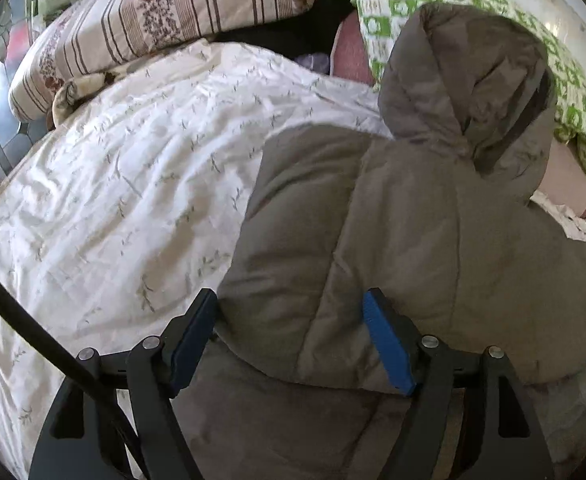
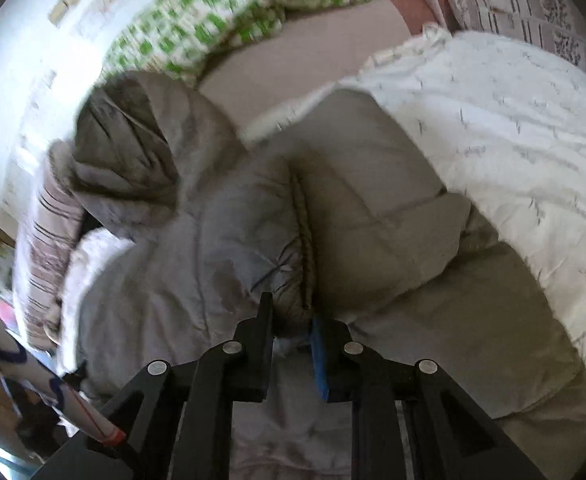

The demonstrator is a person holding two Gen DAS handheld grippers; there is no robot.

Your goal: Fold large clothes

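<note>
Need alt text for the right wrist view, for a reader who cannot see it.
The right gripper pinches a puffy fold of a grey-brown hooded padded jacket, which lies spread on a bed. A white leaf-print duvet lies to the jacket's right, and a green-and-white patterned pillow sits beyond its hood.

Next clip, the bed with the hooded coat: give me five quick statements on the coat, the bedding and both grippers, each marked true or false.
1. The coat lies on a white quilt. True.
2. The coat is bright red. False: it is grey-brown.
3. The left gripper is clamped shut. False: its jaws stand wide, with a padded edge of the coat between them.
4. The right gripper has a fold of the coat between nearly closed jaws. True.
5. A green-and-white patterned pillow lies beyond the hood. True.
</note>
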